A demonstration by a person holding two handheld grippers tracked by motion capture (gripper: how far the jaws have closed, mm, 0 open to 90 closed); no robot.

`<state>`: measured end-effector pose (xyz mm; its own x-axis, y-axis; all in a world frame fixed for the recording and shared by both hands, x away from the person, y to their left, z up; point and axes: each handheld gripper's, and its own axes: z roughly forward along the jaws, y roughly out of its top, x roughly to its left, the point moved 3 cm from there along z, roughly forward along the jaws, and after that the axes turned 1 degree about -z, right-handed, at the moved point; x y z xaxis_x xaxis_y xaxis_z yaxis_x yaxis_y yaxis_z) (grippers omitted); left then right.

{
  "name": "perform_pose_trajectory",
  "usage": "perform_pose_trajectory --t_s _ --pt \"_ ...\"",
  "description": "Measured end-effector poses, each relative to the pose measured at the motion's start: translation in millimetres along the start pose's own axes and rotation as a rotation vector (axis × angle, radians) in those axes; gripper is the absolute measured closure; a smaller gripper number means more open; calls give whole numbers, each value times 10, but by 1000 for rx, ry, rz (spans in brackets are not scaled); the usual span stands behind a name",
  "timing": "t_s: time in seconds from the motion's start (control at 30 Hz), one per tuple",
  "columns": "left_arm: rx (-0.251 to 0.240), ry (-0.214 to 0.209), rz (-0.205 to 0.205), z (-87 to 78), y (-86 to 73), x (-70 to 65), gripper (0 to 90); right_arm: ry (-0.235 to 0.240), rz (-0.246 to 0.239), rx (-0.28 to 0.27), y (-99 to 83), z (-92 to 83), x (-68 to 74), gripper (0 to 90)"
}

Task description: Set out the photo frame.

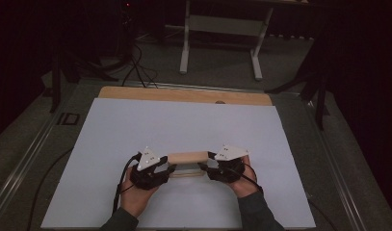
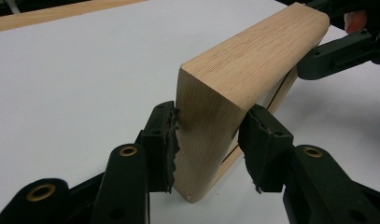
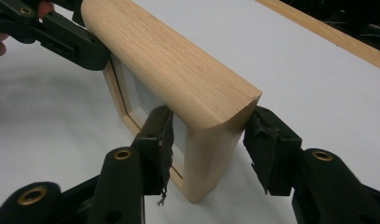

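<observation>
1. Wooden frame [image 1: 188,162] stands on edge on the white sheet [image 1: 136,125], near the person's side of the table [image 1: 184,95]. Rounded wood top up, a recessed panel on one face.
2. Long axis runs left to right across the table, one end toward each hand.
3. Left gripper [image 1: 168,169] straddles the left end. In the left gripper view one pad [image 2: 168,140] touches the end's side; the other sits against or just off the opposite side. Clamped, as far as I can judge.
4. Right gripper [image 1: 204,168] straddles the right end. The pad [image 3: 162,144] on the panel side touches, and the far pad looks just clear of the wood. Jaws apart, not yet gripping.
5. Both hands equally near, each at its own end. A lift would need the right pads to close first, then both ends to rise level.
</observation>
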<state>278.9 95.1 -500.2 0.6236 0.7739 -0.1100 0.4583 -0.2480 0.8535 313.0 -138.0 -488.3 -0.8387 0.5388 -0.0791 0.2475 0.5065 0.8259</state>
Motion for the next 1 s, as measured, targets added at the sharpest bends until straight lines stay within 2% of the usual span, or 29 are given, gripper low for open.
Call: perform_pose_trajectory --t_s 0.27,0.47,1.0 --pt "2 -16 -1 14 21 46 572 -23 3 -6 14 30 7 520" --pt "2 -35 1 9 27 87 577 -21 18 -9 26 41 8 520" --pt "-7 -21 28 39 115 148 575 -37 36 -24 66 103 -40 512"
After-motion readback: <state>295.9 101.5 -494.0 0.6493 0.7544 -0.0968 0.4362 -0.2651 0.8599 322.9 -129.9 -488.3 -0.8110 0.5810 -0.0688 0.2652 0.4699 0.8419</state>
